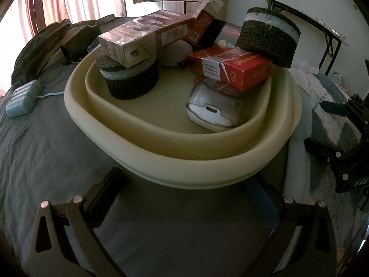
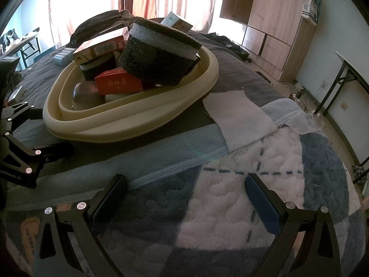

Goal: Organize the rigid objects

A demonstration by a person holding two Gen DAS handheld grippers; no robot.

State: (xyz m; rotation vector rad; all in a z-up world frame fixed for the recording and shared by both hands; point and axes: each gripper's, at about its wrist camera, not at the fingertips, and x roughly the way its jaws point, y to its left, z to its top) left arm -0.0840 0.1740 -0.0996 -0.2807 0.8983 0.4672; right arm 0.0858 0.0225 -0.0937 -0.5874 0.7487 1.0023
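A cream tray [image 1: 175, 159] [image 2: 129, 124] lies on the bed, loaded with objects. Inside are a round dark sponge [image 1: 133, 80], a long silver and red box [image 1: 143, 34] resting on it, a red cigarette pack [image 1: 233, 68] [image 2: 117, 84], a clear and white mouse [image 1: 212, 106], and a grey pebble-like item [image 1: 175, 50]. A second round sponge [image 1: 269, 37] [image 2: 159, 53] perches on the tray's far rim. My left gripper [image 1: 184, 198] stands open just in front of the tray, empty. Over the blanket right of the tray, my right gripper [image 2: 184, 196] is open too and holds nothing.
A pale blue device with a cable [image 1: 23, 101] lies left of the tray on the grey sheet. A white cloth [image 2: 239, 115] sits on the patterned blanket [image 2: 230, 196]. Dark clothing [image 1: 57, 43] is piled behind. A folding table [image 2: 352, 73] and wardrobe [image 2: 276, 23] stand right.
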